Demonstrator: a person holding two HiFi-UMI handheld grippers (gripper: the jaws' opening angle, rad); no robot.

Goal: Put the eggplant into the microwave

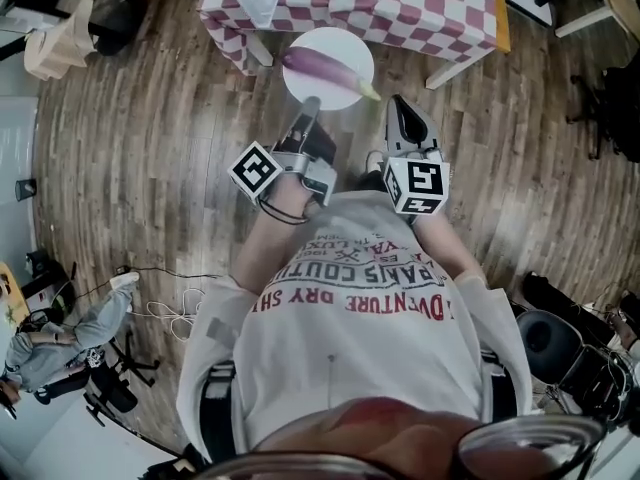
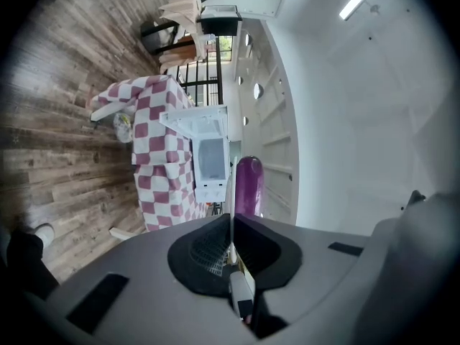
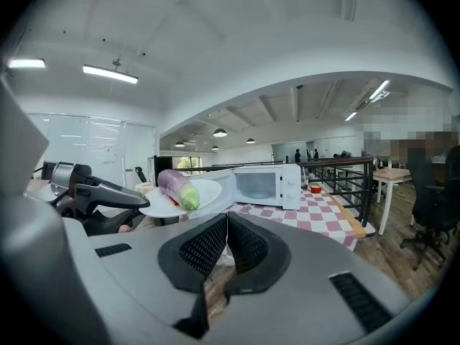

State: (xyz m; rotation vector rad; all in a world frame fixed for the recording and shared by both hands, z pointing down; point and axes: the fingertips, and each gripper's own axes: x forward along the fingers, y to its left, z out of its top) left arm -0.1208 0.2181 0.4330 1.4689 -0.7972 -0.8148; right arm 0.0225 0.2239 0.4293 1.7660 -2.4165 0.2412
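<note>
Left gripper [image 1: 308, 108] clamped on near rim of white plate [image 1: 338, 43], eggplant [image 1: 322, 68] lying across its middle, right gripper [image 1: 402, 108] closed and empty, microwave [image 3: 267, 184] apparently open-doored on checkered table [image 3: 320, 218].

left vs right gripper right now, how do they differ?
Left gripper is shut on the plate rim, carrying the eggplant; right gripper is shut on nothing. Left is rolled sideways, right sits upright. Both point toward the open microwave.
</note>
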